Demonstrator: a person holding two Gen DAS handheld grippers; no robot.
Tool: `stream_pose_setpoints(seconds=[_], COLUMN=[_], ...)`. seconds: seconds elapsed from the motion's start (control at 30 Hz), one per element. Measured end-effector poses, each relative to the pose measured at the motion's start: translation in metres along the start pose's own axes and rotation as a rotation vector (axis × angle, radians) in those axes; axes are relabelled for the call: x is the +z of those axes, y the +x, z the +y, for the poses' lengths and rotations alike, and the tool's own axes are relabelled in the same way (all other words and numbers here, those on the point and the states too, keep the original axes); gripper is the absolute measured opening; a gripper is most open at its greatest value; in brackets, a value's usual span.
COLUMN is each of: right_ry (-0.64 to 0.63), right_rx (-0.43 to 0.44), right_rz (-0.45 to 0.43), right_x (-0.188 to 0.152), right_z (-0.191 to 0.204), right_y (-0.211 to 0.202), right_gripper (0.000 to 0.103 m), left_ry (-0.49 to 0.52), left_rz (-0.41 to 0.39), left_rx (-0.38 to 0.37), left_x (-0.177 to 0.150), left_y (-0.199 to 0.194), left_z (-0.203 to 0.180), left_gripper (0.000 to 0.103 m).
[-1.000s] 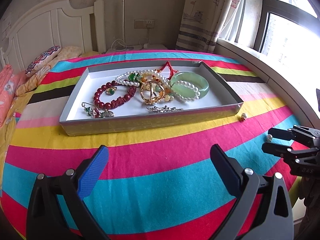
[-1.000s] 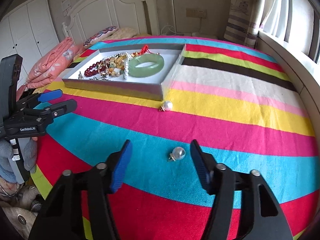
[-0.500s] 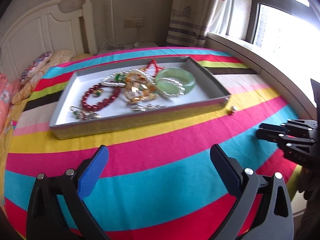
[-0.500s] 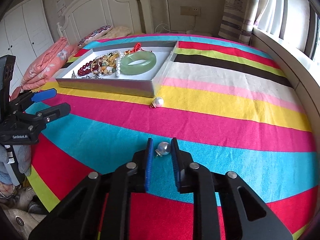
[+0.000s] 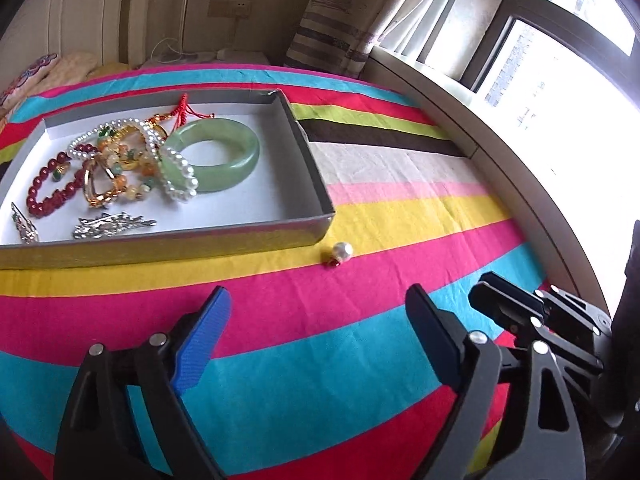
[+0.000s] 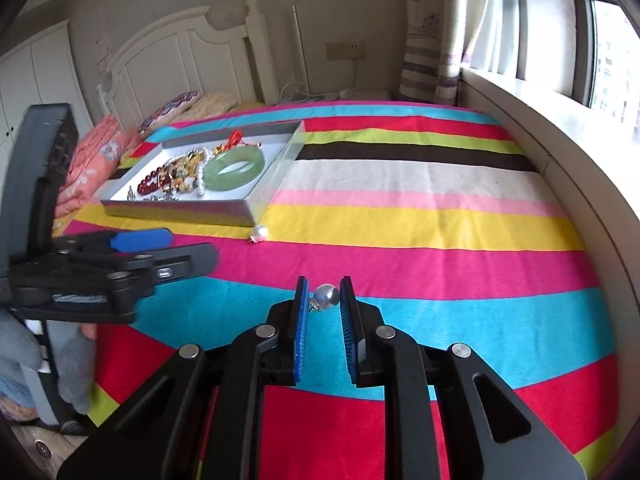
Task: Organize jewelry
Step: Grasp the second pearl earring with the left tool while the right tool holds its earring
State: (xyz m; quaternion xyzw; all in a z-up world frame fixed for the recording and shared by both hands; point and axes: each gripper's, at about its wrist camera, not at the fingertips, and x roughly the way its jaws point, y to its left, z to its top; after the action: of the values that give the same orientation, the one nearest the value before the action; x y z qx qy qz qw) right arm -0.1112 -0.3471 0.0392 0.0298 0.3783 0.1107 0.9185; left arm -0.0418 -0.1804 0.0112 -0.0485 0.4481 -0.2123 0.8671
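Note:
A silver pearl earring (image 6: 327, 297) sits between the blue pads of my right gripper (image 6: 324, 287), which is shut on it just above the striped bedspread. A white pearl earring (image 5: 343, 250) (image 6: 262, 233) lies on the cloth by the near right corner of the grey tray (image 5: 316, 184) (image 6: 180, 213). My left gripper (image 5: 316, 300) hovers short of that pearl; its jaws are closing with nothing between them. The tray holds a jade bangle (image 5: 236, 178) (image 6: 218, 181), pearl and red bead bracelets, gold pieces and silver brooches.
The striped bed runs to a window ledge (image 5: 500, 128) on the right and a white headboard (image 6: 180, 52) at the back. Pillows (image 6: 92, 160) lie left of the tray. My right gripper's body (image 5: 532, 320) shows at the lower right of the left wrist view.
The right gripper closed on the silver pearl earring and lifted it a little. The left gripper swung right toward the white pearl, and its jaws have narrowed.

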Motion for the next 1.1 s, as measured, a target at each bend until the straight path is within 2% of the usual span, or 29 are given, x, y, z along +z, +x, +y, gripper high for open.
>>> stream_pose_setpoints(seconds=[0.07, 0.1, 0.2, 0.37, 0.5, 0.53, 0.57, 0.6, 0.9, 1.1], right_ry=[0.013, 0.024, 0.047, 0.086, 0.101, 0.098, 0.094, 0.092, 0.080, 0.066], right_rx=[0.007, 0.010, 0.012, 0.022, 0.028, 0.030, 0.035, 0.038, 0.039, 0.039], right_rz=[-0.020, -0.025, -0.037, -0.052, -0.061, -0.065, -0.069, -0.071, -0.082, -0.071], right_x=[-0.001, -0.001, -0.003, -0.008, -0.011, -0.011, -0.011, -0.012, -0.011, -0.011], right_z=[-0.005, -0.008, -0.018, -0.032, -0.038, -0.037, -0.035, -0.035, -0.033, -0.028], right_y=[-0.004, -0.006, -0.010, -0.014, -0.015, -0.016, -0.017, -0.019, -0.023, -0.020], right_gripper=[0.018, 0.018, 0.018, 0.018, 0.018, 0.018, 0.018, 0.018, 0.018, 0.018], left_ry=[-0.008, -0.006, 0.010, 0.085, 0.174, 0.190, 0.204, 0.221, 0.195, 0.175], left_rz=[-0.027, -0.028, -0.028, -0.026, -0.008, -0.006, -0.003, 0.001, -0.001, 0.000], left_rx=[0.036, 0.042, 0.082, 0.178, 0.249, 0.247, 0.241, 0.245, 0.136, 0.114], left_x=[0.002, 0.005, 0.012, 0.015, 0.013, 0.013, 0.013, 0.012, -0.002, -0.009], left_y=[0.008, 0.012, 0.020, 0.027, 0.036, 0.038, 0.038, 0.039, 0.023, 0.015], left_z=[-0.009, -0.013, -0.023, -0.037, -0.052, -0.055, -0.058, -0.060, -0.048, -0.043], left_gripper=[0.075, 0.066, 0.053, 0.052, 0.032, 0.028, 0.017, 0.013, 0.013, 0.013])
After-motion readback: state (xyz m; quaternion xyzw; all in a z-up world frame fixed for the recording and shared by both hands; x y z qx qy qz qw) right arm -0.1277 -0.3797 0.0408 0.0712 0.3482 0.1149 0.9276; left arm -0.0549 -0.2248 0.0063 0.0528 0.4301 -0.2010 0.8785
